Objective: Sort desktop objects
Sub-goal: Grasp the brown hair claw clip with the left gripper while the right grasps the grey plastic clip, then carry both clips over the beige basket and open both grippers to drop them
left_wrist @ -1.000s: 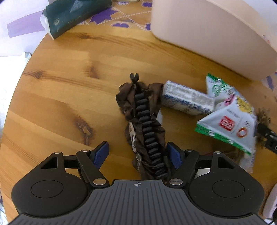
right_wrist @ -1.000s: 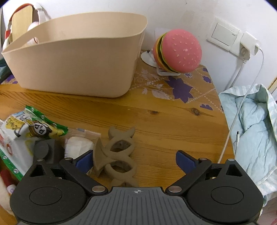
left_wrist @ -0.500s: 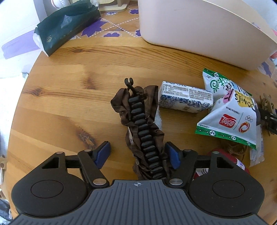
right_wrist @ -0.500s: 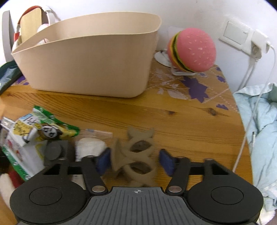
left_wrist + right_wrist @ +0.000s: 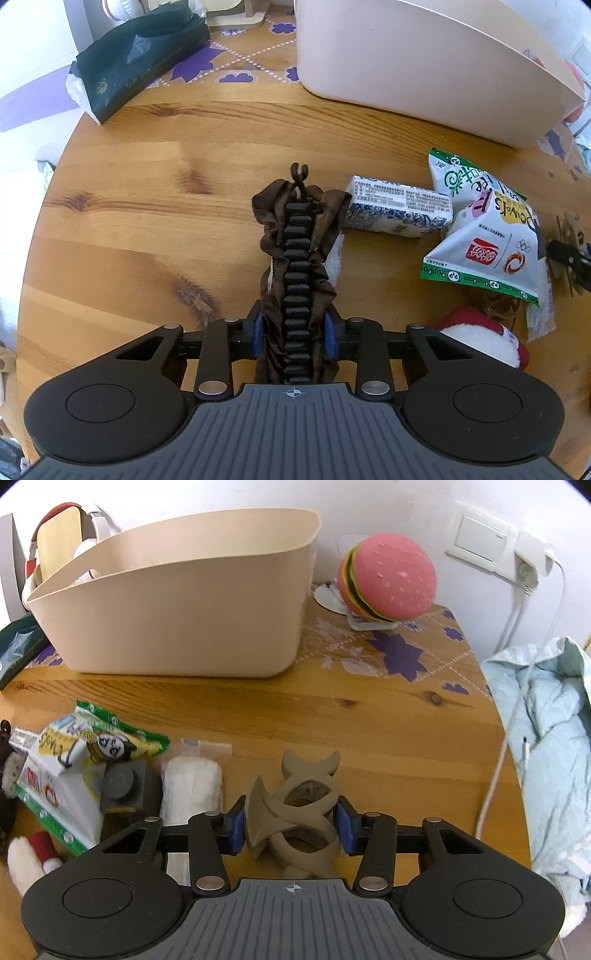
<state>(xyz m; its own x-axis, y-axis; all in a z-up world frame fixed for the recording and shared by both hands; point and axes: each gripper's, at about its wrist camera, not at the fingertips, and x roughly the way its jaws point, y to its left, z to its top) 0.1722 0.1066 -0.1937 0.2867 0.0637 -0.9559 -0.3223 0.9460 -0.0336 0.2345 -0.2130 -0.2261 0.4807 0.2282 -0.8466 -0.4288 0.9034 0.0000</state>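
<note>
My left gripper (image 5: 294, 330) is shut on a brown ruffled hair clip with black teeth (image 5: 299, 251), which points away from me over the wooden table (image 5: 147, 206). My right gripper (image 5: 291, 825) is shut on a taupe twisted claw hair clip (image 5: 299, 812) just above the table. A beige plastic basket (image 5: 177, 616) stands at the back of the table; it also shows in the left wrist view (image 5: 424, 59). Snack bags (image 5: 487, 236) and a tissue pack (image 5: 399, 206) lie between the two grippers.
A dark green tissue pack (image 5: 136, 66) lies at the back left. A burger-shaped plush (image 5: 388, 576) stands right of the basket. A white gauze roll (image 5: 192, 786), a dark grey block (image 5: 123, 782) and a red-and-white plush (image 5: 480, 339) lie near the snacks. Blue bedding (image 5: 554, 738) lies beyond the table's right edge.
Both grippers have closed: the left on the brown ruffled clip, the right on the taupe claw clip. Both were open around the clips a second ago.
</note>
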